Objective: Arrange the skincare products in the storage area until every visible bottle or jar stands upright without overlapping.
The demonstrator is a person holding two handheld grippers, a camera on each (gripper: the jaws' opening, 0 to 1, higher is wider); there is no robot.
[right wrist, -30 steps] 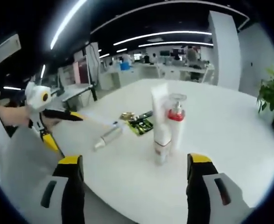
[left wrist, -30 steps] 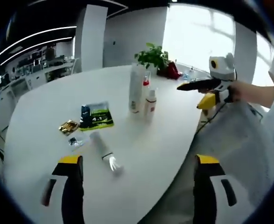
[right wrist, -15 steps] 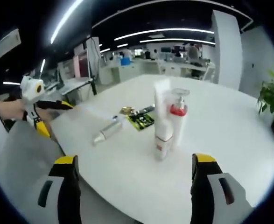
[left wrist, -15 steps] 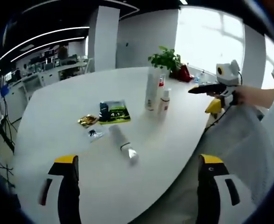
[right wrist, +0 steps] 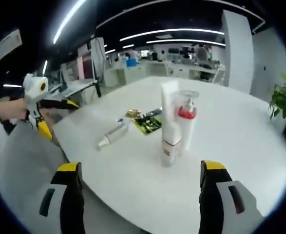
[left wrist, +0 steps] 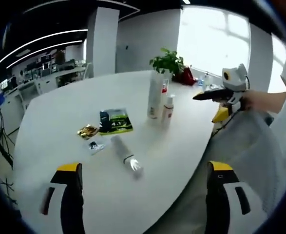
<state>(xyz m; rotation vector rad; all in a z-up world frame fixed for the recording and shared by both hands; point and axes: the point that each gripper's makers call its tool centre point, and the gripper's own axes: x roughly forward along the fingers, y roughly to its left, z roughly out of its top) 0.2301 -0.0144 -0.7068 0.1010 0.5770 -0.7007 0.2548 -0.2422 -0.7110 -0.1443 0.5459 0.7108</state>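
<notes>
My left tongs (left wrist: 142, 195) are wide apart and hold nothing. They sit low in the left gripper view, over the near edge of the white counter (left wrist: 60, 107). Just above the gap between them, a bit left of the middle of the frame, lies the gray bottle (left wrist: 123, 155). It is flat on its side. Its clear cap end points down and right, toward me, and its other end points up and left. So its long side runs on a slant across my tongs, not straight away from them.

My right tongs (right wrist: 139, 195) are wide apart too, and they hold nothing. In the right gripper view the same gray bottle (right wrist: 111, 135) lies left of the middle, well off to the side, with my left tongs (right wrist: 52, 104) and hand (right wrist: 9, 109) near it at the left edge. I think the left tongs are nearer, so they should pick it up. They would need to turn to close across the bottle's narrow body.

Past the lying bottle, up and to the left, are flat packets: a green one (left wrist: 116, 121), a gold one (left wrist: 88, 130) and a small clear one (left wrist: 95, 144). Farther up, near the middle top of the frame, a tall white tube (left wrist: 154, 95) and a pump bottle with a red collar (left wrist: 168, 107) stand upright, just beside each other. Behind them is a plant (left wrist: 168, 62).
</notes>
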